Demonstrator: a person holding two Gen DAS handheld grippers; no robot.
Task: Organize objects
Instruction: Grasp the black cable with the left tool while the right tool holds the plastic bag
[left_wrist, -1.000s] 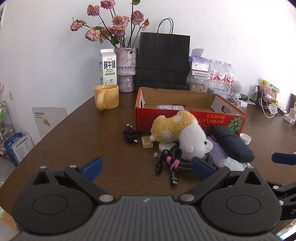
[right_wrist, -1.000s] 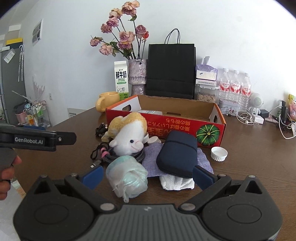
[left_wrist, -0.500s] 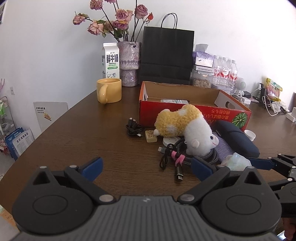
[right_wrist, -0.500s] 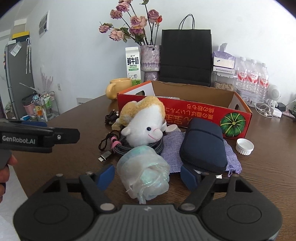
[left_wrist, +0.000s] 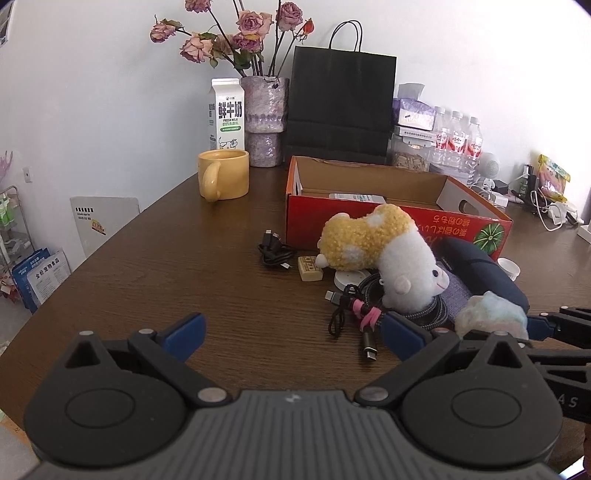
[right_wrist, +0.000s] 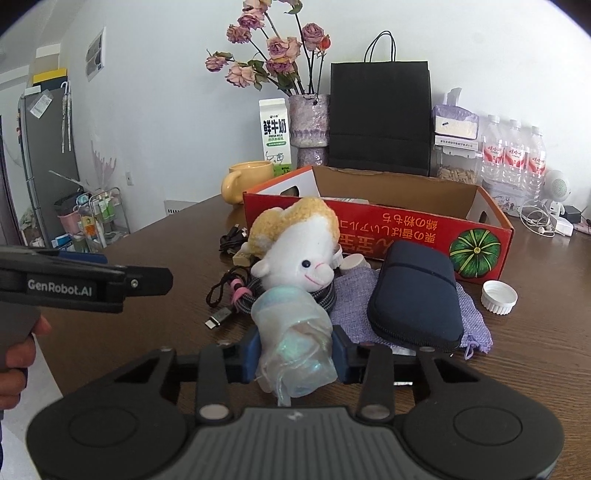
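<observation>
A crumpled clear plastic bundle (right_wrist: 293, 343) lies at the near edge of a pile on the brown table (right_wrist: 535, 354). My right gripper (right_wrist: 297, 350) has its jaws closing, and both blue pads touch the bundle's sides. Behind it sit a white and yellow plush sheep (right_wrist: 295, 254), a dark blue pouch (right_wrist: 413, 295) on a purple cloth bag (right_wrist: 354, 295), and braided cables (right_wrist: 236, 295). A red cardboard box (right_wrist: 406, 232) stands open behind the pile. My left gripper (left_wrist: 293, 328) hovers open over bare table, left of the pile, with nothing between its fingers. The bundle (left_wrist: 491, 312) also shows there.
A white cap (right_wrist: 498, 297) lies right of the pouch. A black cable (left_wrist: 275, 253), a small yellow block (left_wrist: 310, 267) and a white disc (left_wrist: 351, 277) lie by the box. A yellow mug (left_wrist: 223, 179), milk carton (left_wrist: 226, 110), vase (left_wrist: 264, 122), black bag (left_wrist: 341, 107) and bottles (left_wrist: 458, 140) stand behind.
The right gripper's jaws have come together from wide open onto the plastic bundle, and the gripper has edged forward toward the pile. The left gripper has stayed open and almost still.
</observation>
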